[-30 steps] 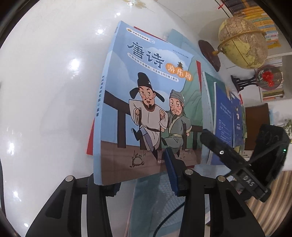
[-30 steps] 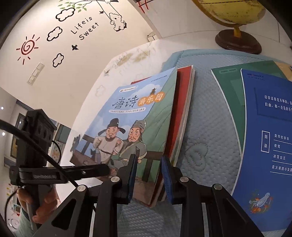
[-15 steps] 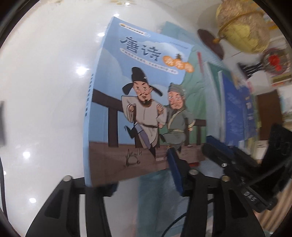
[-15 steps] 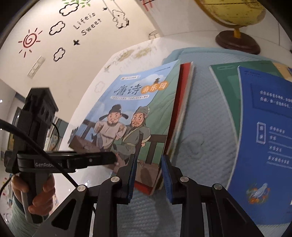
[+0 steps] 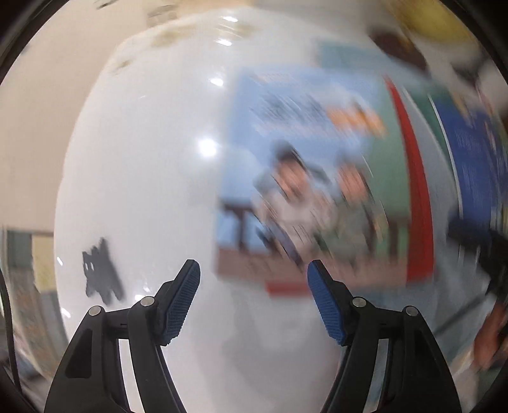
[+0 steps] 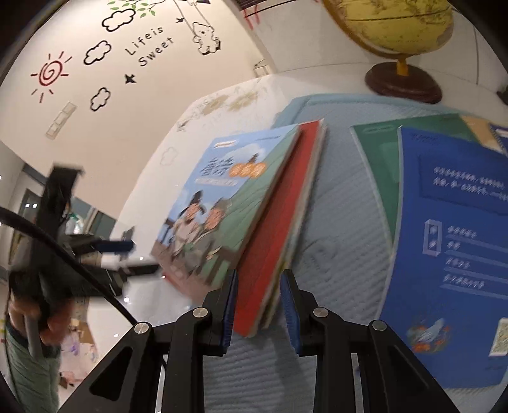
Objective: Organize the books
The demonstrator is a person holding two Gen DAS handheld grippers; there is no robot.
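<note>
A light-blue picture book (image 6: 222,209) with two cartoon men lies on a red book (image 6: 279,228) at the left edge of a pale blue quilted mat (image 6: 333,222). My right gripper (image 6: 257,305) is shut on the near corner of the red book. My left gripper (image 5: 254,295) is open and empty, pulled back over the white table; the blurred picture book (image 5: 304,178) and red book (image 5: 416,190) lie ahead of it. A dark blue book (image 6: 454,241) lies on a green book (image 6: 377,159) to the right.
A globe (image 6: 397,28) on a dark wooden base stands at the back of the white table (image 5: 143,174). A wall with cloud and sun stickers (image 6: 104,57) rises behind. The left gripper and the hand holding it show at the left of the right wrist view (image 6: 79,241).
My left gripper has let go of the picture book, opened and pulled back left. The picture book now rests on the red book. My right gripper is now shut on the red book's corner.
</note>
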